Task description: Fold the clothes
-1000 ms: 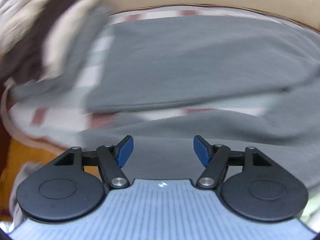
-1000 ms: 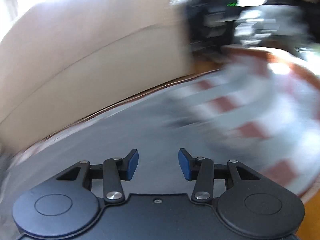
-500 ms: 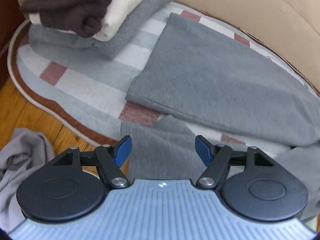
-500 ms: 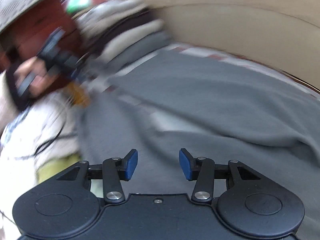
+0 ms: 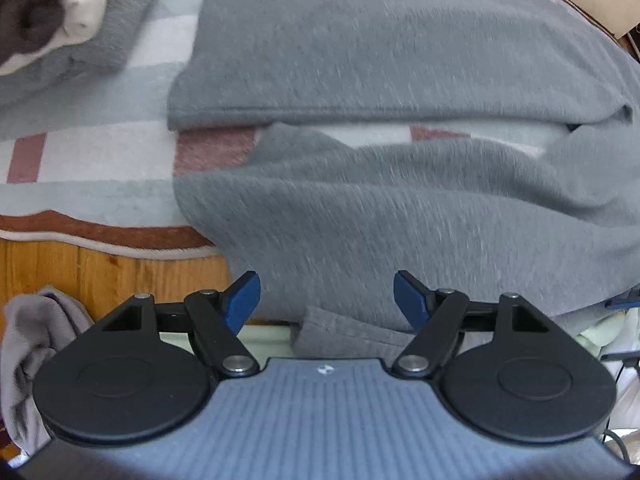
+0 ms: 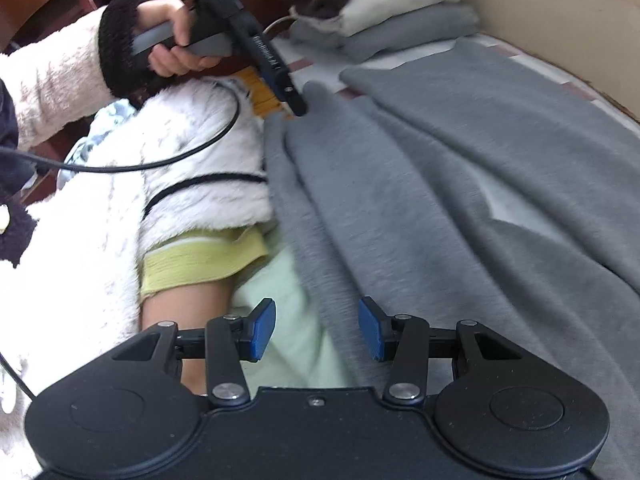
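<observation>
left wrist view: folded stack (image 5: 60, 28) upper left on striped rug (image 5: 92, 184); rug's brown edge meets wood floor (image 5: 112, 268) lower left. grey garment (image 5: 380, 216) fills centre and right, hem edge mid-frame, bare rug strip between its layers. left gripper (image 5: 326, 296) jaws opening, nothing pinched, over cloth. right wrist view: right gripper (image 6: 316, 330) spread, empty, over garment's edge.

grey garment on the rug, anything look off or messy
Yes: the grey garment is not flat. Its near part lies bunched and rumpled, spilling past the rug edge. A crumpled cloth sits on the wooden floor.
</observation>
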